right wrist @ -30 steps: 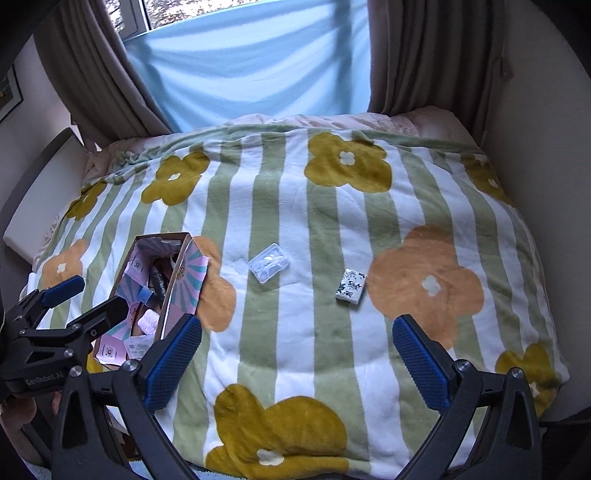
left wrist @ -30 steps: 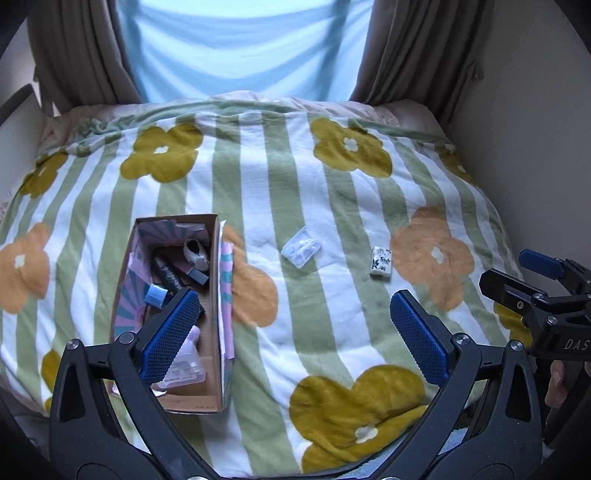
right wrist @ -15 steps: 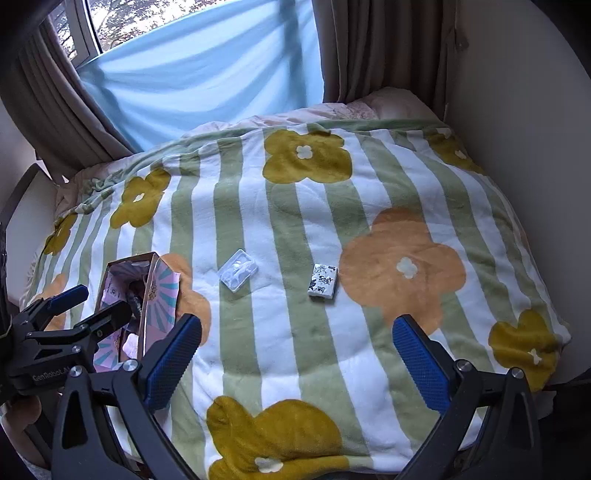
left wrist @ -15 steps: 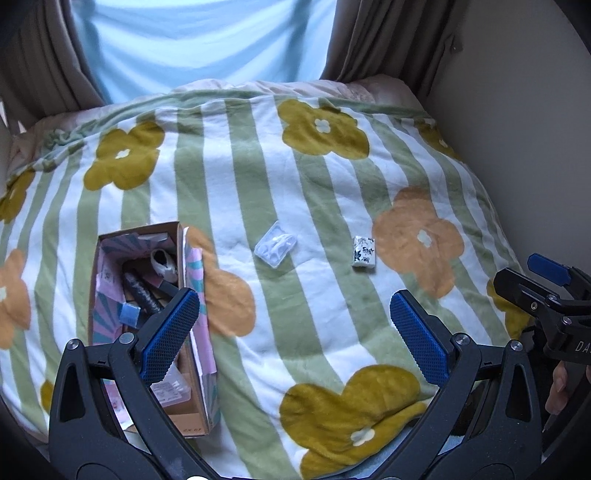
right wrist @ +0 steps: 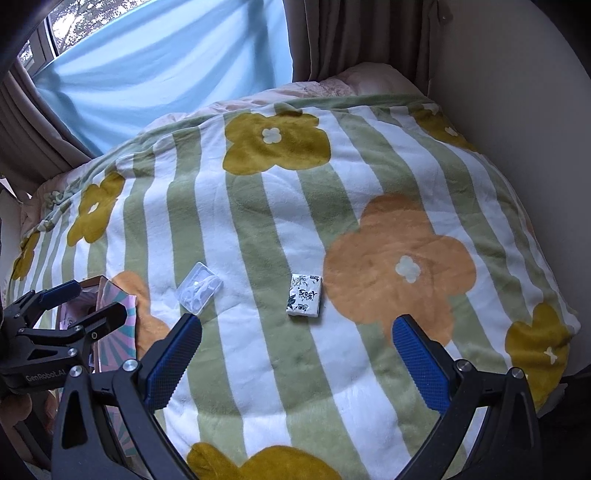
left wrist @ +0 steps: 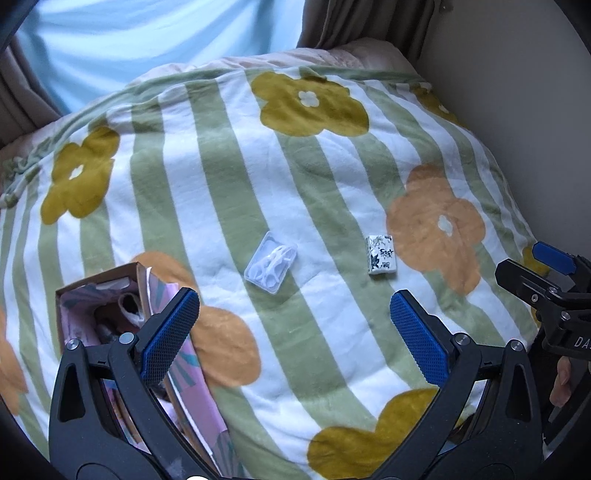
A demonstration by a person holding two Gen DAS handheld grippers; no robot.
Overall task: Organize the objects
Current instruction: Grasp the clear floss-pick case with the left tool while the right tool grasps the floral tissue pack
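A clear plastic case point(left wrist: 271, 262) with white pieces inside lies on the striped flower blanket point(left wrist: 221, 192); it also shows in the right wrist view point(right wrist: 198, 288). A small white packet with dark print point(left wrist: 381, 254) lies to its right, also in the right wrist view point(right wrist: 304, 295). A cardboard box point(left wrist: 110, 284) holding several small items sits at the left, partly behind my left fingers. My left gripper point(left wrist: 295, 332) is open and empty, near side of both objects. My right gripper point(right wrist: 297, 354) is open and empty, just short of the packet.
A wall point(right wrist: 517, 110) runs along the bed's right side. Curtains point(right wrist: 351, 33) and a light blue sheet point(right wrist: 166, 66) hang behind the bed. The box point(right wrist: 122, 295) shows at the left in the right wrist view, behind the left gripper's body point(right wrist: 55, 332).
Both grippers have moved forward and to the right over the bed. The case and packet appear closer and larger. The box has slid toward the left edge. Both stay open.
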